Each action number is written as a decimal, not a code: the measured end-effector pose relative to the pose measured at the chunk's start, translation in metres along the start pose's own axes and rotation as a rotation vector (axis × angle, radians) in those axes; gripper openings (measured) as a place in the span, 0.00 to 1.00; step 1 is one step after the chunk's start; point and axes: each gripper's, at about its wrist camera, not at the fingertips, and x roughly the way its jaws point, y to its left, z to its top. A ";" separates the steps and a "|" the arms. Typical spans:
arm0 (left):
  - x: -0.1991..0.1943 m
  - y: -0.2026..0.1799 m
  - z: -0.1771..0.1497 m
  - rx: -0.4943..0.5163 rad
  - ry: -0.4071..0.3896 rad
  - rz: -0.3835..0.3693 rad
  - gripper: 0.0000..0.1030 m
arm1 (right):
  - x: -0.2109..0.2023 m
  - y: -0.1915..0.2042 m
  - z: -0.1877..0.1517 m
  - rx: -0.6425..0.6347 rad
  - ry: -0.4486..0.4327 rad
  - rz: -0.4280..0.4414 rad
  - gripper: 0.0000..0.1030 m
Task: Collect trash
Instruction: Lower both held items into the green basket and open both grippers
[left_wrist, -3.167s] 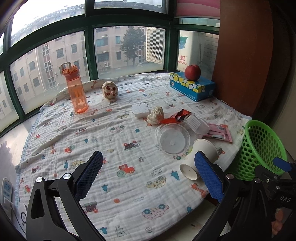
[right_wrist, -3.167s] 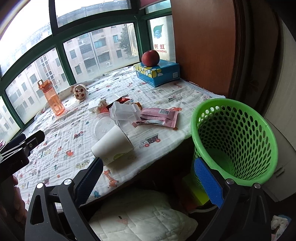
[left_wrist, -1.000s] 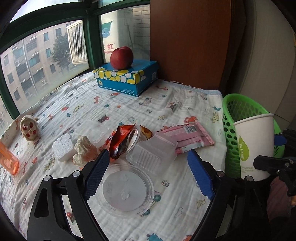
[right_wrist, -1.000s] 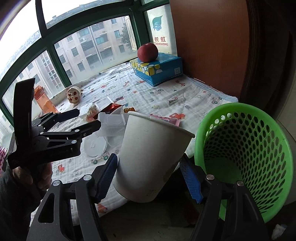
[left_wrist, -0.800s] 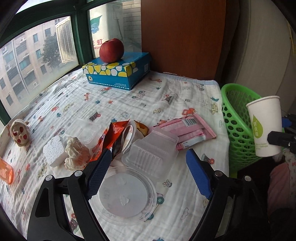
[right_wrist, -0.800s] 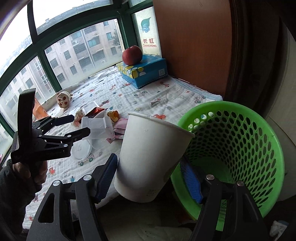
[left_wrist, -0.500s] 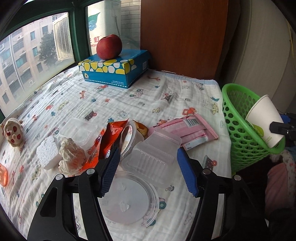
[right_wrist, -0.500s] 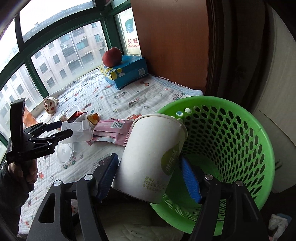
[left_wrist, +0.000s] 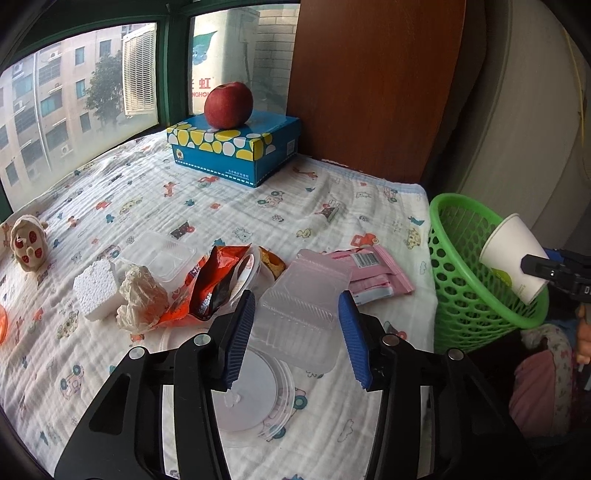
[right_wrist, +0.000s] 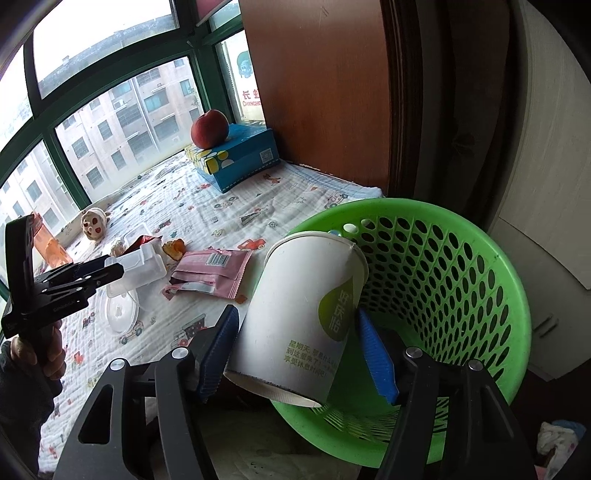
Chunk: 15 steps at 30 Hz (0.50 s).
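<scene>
Where the trash lies: the clear box (left_wrist: 301, 306), round lid (left_wrist: 247, 391), pink packet (left_wrist: 373, 271) and orange wrapper (left_wrist: 218, 280) sit on the near right of the patterned cloth (left_wrist: 147, 199).
Left claw (left_wrist: 295, 332): parted, its fingers flanking the clear box; contact cannot be told.
Right claw (right_wrist: 295, 350): clenched on the tilted paper cup (right_wrist: 306, 314).
Paper cup: over the near rim of the green basket (right_wrist: 461, 277).

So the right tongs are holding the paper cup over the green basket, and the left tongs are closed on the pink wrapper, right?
Not quite. In the left wrist view the left tongs straddle the clear plastic container, not the pink wrapper. The right tongs do hold the paper cup over the green basket.
</scene>
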 end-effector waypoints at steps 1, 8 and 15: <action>-0.004 -0.002 0.002 -0.004 -0.008 -0.003 0.45 | 0.001 -0.004 0.000 0.006 0.007 -0.007 0.61; -0.023 -0.030 0.016 0.012 -0.060 -0.043 0.45 | 0.008 -0.026 -0.008 0.021 0.066 -0.030 0.60; -0.023 -0.044 0.021 0.011 -0.062 -0.078 0.45 | 0.017 -0.051 -0.003 0.079 0.217 0.047 0.60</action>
